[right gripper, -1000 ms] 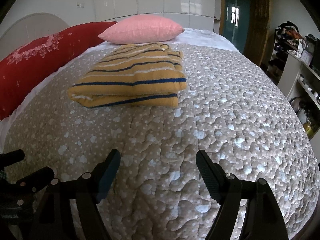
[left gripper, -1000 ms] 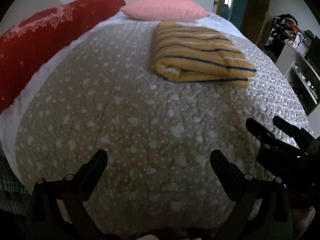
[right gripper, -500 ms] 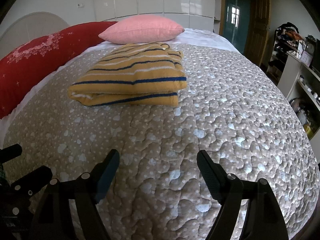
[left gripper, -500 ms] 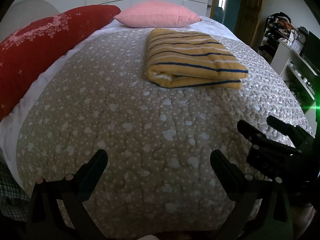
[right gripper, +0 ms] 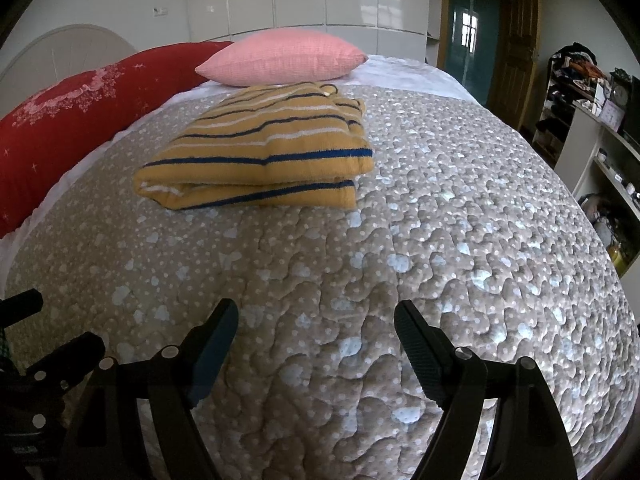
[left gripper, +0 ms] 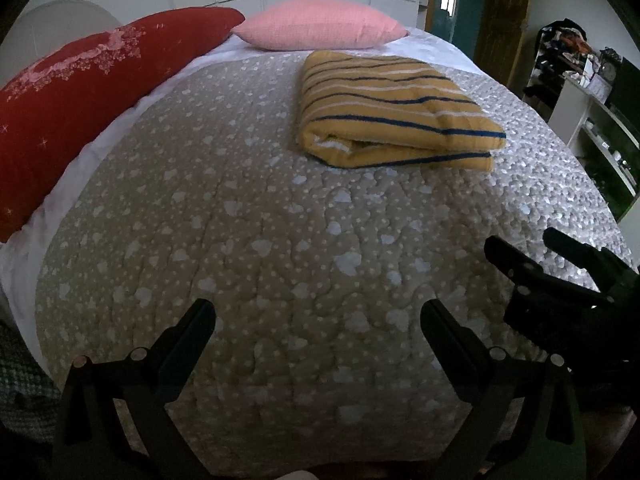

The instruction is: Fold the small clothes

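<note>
A yellow garment with blue and white stripes [left gripper: 394,114] lies folded in a neat block on the beige quilted bedspread [left gripper: 280,240], near the pillows. It also shows in the right wrist view [right gripper: 264,156]. My left gripper [left gripper: 318,320] is open and empty, low over the near end of the bed, well short of the garment. My right gripper [right gripper: 316,320] is open and empty too, beside the left one; it shows at the right edge of the left wrist view [left gripper: 560,268].
A pink pillow [right gripper: 280,62] and a long red cushion [right gripper: 80,112] lie at the head of the bed. White shelves with clutter [right gripper: 600,128] stand to the right. A wooden door [right gripper: 516,40] is at the back right.
Both grippers have stayed open and empty. The left wrist view has tilted up and pulled back a little, so the folded garment sits lower in frame. The right view barely changed.
</note>
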The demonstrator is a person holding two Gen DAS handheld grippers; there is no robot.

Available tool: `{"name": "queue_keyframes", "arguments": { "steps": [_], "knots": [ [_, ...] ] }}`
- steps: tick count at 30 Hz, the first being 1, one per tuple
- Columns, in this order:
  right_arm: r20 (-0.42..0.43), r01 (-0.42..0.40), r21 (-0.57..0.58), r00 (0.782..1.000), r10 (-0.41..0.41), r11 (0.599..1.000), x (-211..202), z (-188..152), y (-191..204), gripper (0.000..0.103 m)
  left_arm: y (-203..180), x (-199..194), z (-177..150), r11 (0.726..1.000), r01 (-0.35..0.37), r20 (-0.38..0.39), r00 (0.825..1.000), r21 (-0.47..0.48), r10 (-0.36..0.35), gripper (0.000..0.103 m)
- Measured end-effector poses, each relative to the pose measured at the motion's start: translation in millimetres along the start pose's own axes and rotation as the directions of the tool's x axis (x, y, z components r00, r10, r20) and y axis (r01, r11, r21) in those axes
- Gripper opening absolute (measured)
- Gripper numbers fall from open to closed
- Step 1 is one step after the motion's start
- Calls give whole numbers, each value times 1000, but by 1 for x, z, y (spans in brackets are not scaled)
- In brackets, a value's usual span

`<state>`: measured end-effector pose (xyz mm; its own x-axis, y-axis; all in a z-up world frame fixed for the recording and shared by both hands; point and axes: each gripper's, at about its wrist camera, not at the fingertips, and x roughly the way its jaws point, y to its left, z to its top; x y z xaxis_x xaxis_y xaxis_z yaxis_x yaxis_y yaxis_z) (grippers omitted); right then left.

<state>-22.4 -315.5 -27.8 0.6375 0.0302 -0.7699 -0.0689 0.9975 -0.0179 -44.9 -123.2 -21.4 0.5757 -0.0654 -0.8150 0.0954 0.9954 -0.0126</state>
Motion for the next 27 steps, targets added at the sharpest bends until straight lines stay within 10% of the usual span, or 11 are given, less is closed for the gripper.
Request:
{"name": "queue_keyframes", "arguments": {
  "steps": [27],
  "knots": [
    [1,-1,2,1000,1,1000,2,-1,0,85,10,18,-2,999,27,-81,996,-45,-30,102]
  ]
}}
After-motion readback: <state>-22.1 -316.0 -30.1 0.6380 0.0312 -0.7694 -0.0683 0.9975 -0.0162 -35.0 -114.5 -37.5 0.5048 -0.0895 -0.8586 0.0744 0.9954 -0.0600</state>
